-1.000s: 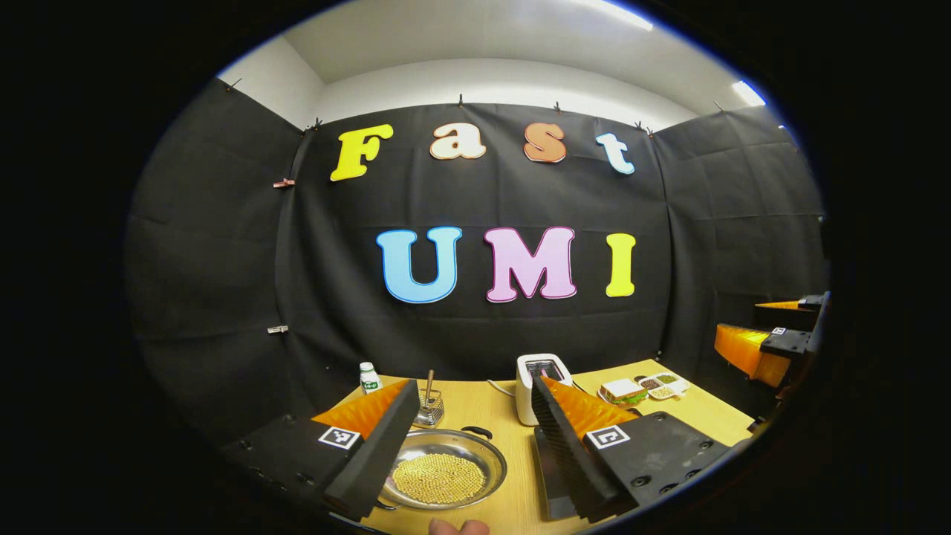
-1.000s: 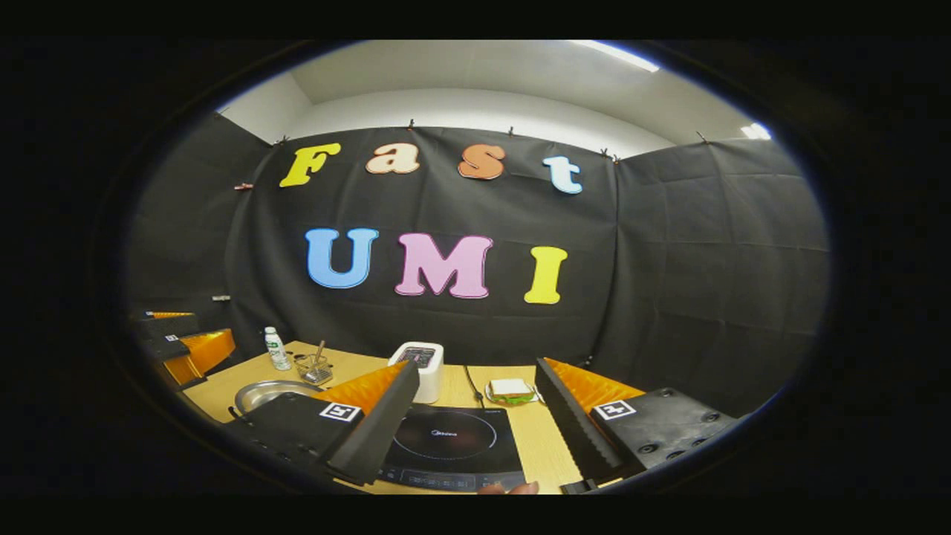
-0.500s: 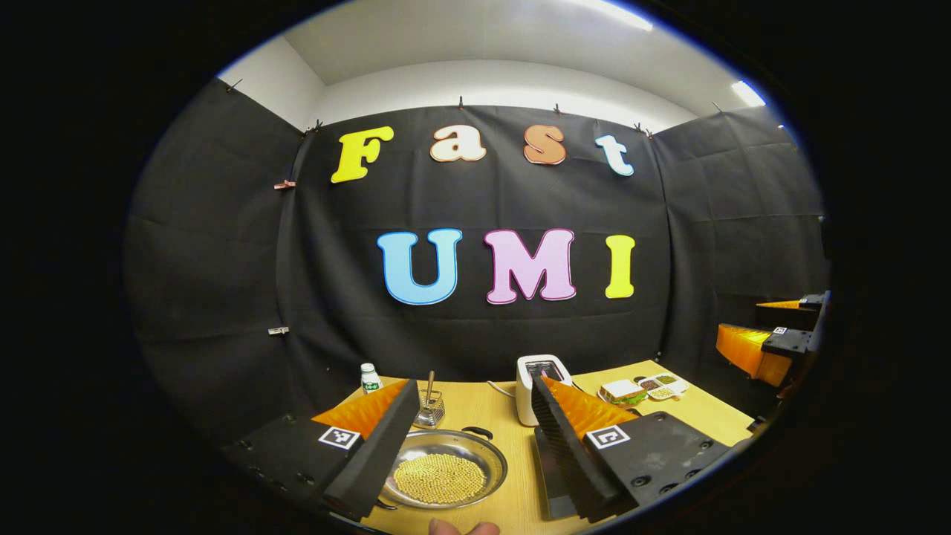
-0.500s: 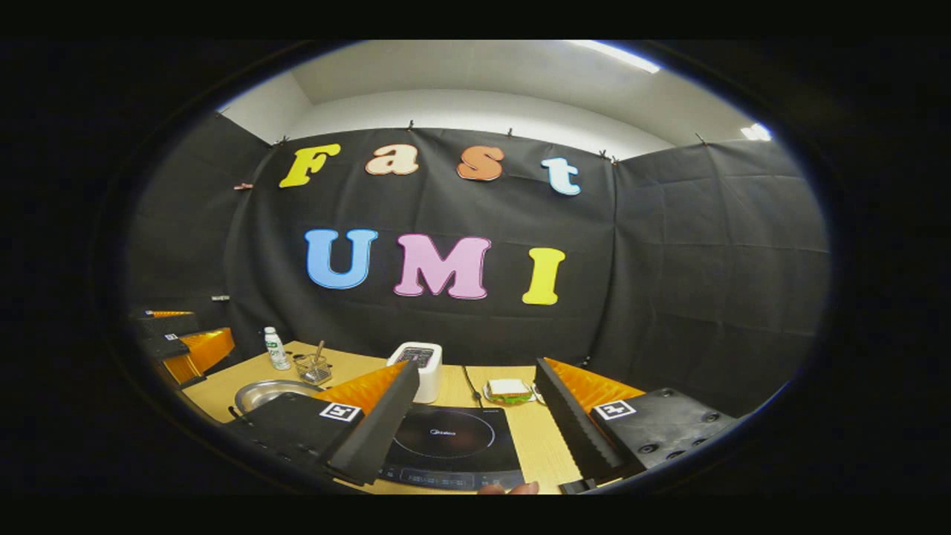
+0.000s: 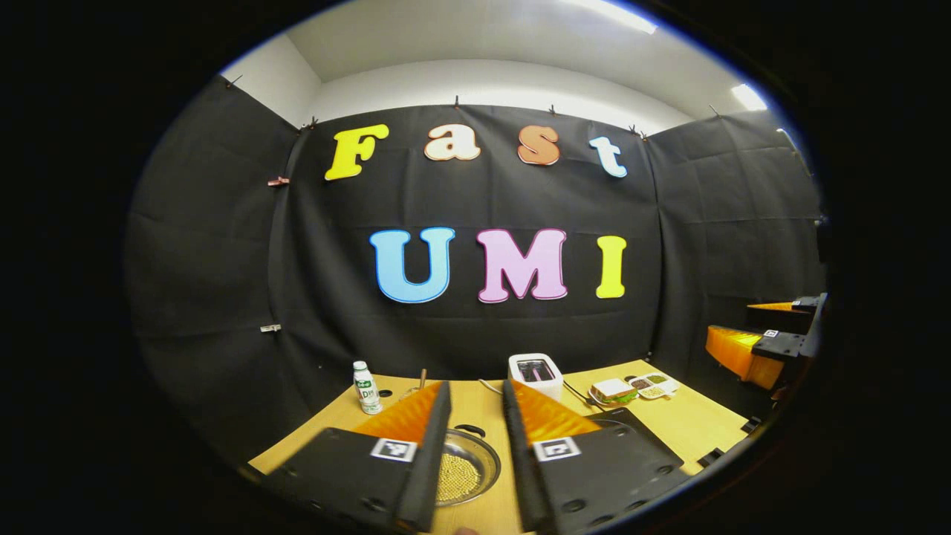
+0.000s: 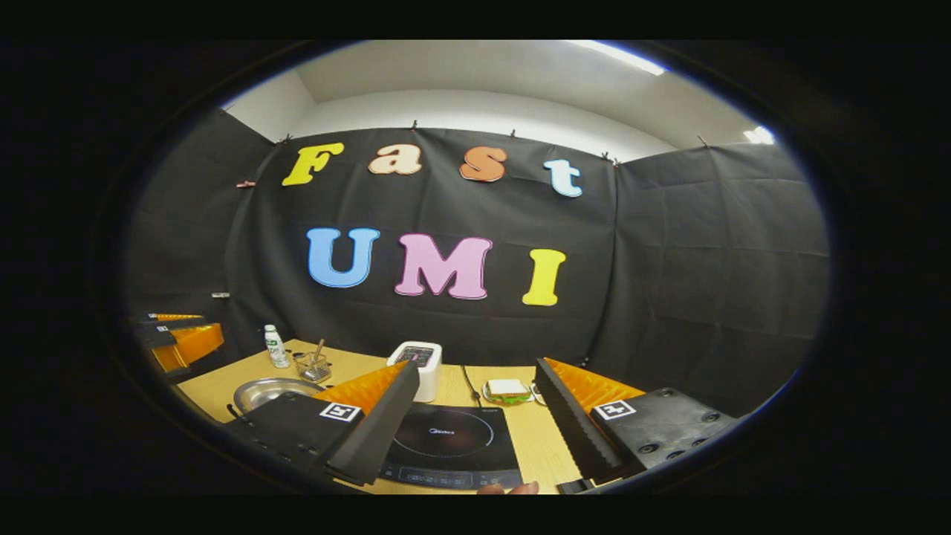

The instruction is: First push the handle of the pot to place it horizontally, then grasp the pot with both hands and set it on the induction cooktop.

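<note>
Pot (image 5: 466, 469) of small yellow beans on wooden table (image 5: 669, 423), upright.

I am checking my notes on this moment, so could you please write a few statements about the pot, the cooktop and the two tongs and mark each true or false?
1. The pot sits on the induction cooktop. False: it rests on the wooden table, beside the cooktop.
2. The pot holds small yellowish grains. True.
3. The right tongs are spread wide, with the cooktop between them. True.
4. The left tongs are clamped on the pot's rim. False: they hang above the pot with a narrow gap, gripping nothing.
5. A white toaster stands behind the pot, nearer the wall. True.
6. The small bottle lies on its side. False: it stands upright.
</note>
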